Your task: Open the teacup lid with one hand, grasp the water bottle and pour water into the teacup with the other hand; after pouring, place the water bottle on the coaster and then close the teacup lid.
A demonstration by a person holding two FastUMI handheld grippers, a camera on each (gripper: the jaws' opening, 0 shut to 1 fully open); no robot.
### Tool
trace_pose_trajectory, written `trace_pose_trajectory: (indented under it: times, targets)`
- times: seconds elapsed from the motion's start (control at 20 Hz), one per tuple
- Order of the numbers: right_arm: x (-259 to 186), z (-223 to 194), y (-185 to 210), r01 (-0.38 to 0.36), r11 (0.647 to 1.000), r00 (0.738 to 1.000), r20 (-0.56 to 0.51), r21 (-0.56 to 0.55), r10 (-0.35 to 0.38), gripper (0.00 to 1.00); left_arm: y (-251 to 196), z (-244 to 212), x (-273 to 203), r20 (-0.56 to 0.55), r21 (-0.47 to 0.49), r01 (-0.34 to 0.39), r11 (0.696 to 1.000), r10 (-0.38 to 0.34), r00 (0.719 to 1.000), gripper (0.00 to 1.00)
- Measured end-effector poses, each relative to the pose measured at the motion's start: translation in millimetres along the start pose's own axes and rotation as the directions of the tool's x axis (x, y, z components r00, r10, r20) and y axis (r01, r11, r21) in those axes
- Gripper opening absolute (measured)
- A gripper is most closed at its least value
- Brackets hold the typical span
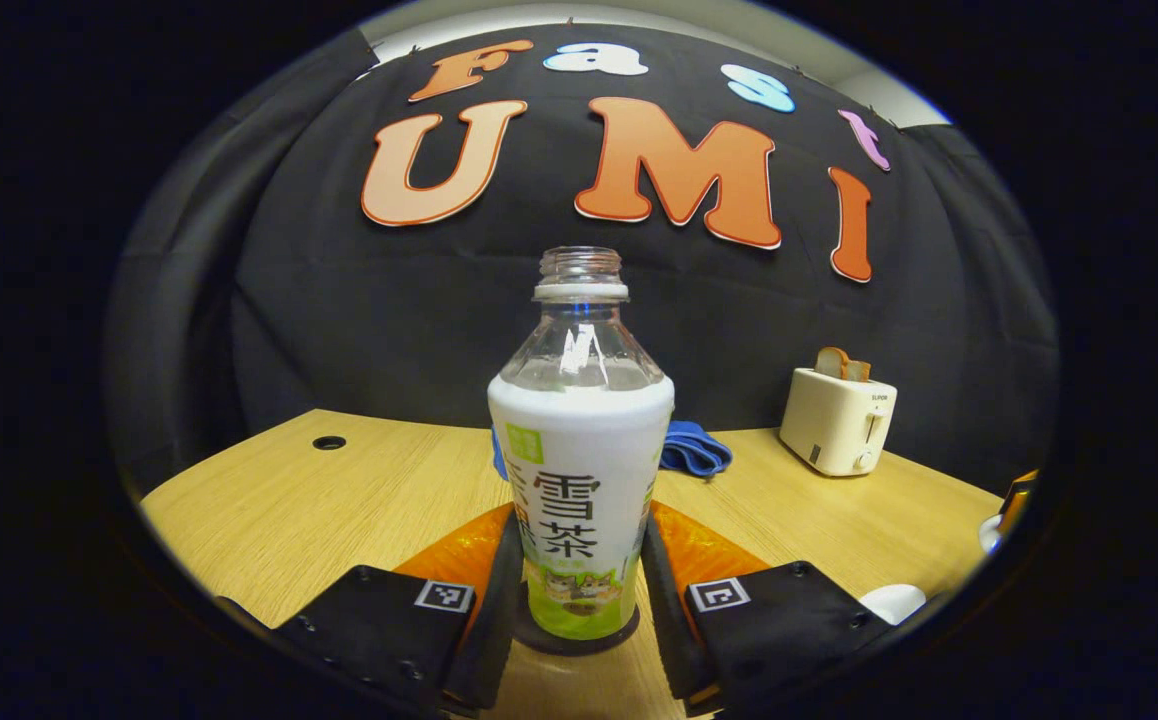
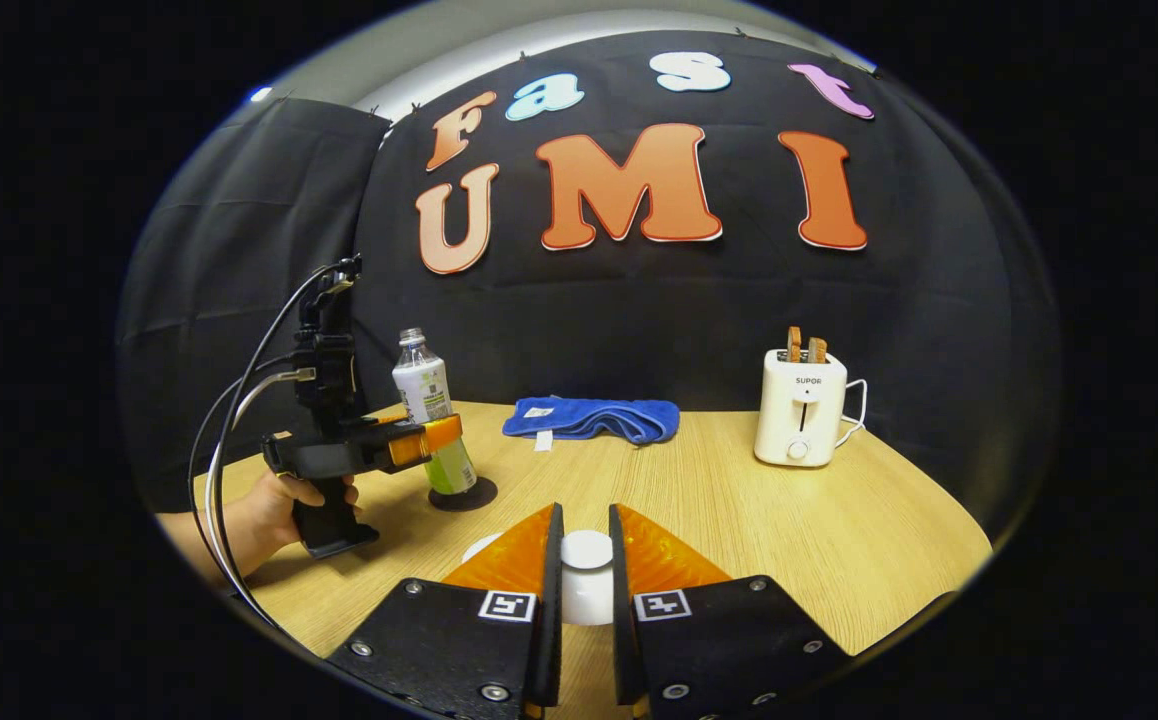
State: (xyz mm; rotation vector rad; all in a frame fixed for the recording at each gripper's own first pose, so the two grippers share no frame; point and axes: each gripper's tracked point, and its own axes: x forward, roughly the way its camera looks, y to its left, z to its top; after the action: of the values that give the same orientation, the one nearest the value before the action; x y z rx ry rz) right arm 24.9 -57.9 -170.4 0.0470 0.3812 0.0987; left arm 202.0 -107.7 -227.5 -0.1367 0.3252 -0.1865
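The uncapped water bottle (image 1: 579, 470) with a white and green label stands upright on the dark round coaster (image 1: 579, 640). My left gripper (image 1: 581, 560) is shut on its lower body, one finger pressing each side. In the right gripper view the bottle (image 2: 426, 392) and coaster (image 2: 462, 496) sit far left, with the left gripper (image 2: 409, 440) held by a hand. My right gripper (image 2: 584, 560) is shut on the white teacup lid (image 2: 586, 550). A white rim of the teacup (image 2: 479, 548) peeks out left of its finger. The teacup (image 1: 894, 600) also appears at the lower right of the left gripper view.
A blue cloth (image 2: 591, 417) lies folded at the back of the wooden table (image 2: 839, 530). A cream toaster (image 2: 800, 408) with bread slices stands at the back right. A cable hole (image 1: 329, 442) sits in the table's far left.
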Motion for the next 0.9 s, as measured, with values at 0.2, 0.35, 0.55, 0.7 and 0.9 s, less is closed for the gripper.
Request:
trace_pose_trajectory:
  times: [0.2,0.35,0.55,0.7,0.9]
  targets:
    - [1.1,-2.0,2.0,-0.003,1.000,1.000,-0.007,-0.005,0.003,0.22,-1.6,-9.3,9.5,-0.031,0.039,0.002,0.999,-0.001,1.000,0.63]
    - [1.0,-1.7,2.8,-0.004,1.000,1.000,-0.007,-0.004,0.004,0.22,3.3,-16.8,14.4,-0.052,0.051,-0.014,0.999,0.017,0.999,0.63]
    - [3.1,-4.0,3.5,-0.007,1.000,1.000,-0.012,-0.004,0.007,0.22,3.1,-18.0,16.7,-0.057,0.058,-0.004,0.998,0.008,0.998,0.63]
    - [5.1,-7.6,5.1,-0.011,1.000,1.000,-0.021,0.001,0.011,0.22,0.9,-16.2,16.0,-0.050,0.038,0.016,0.999,-0.014,0.999,0.70]
    - [6.7,-4.9,10.6,-0.024,1.000,1.000,-0.011,0.002,0.024,0.22,5.6,-14.8,6.6,-0.068,0.049,-0.010,0.999,0.014,0.998,0.90]
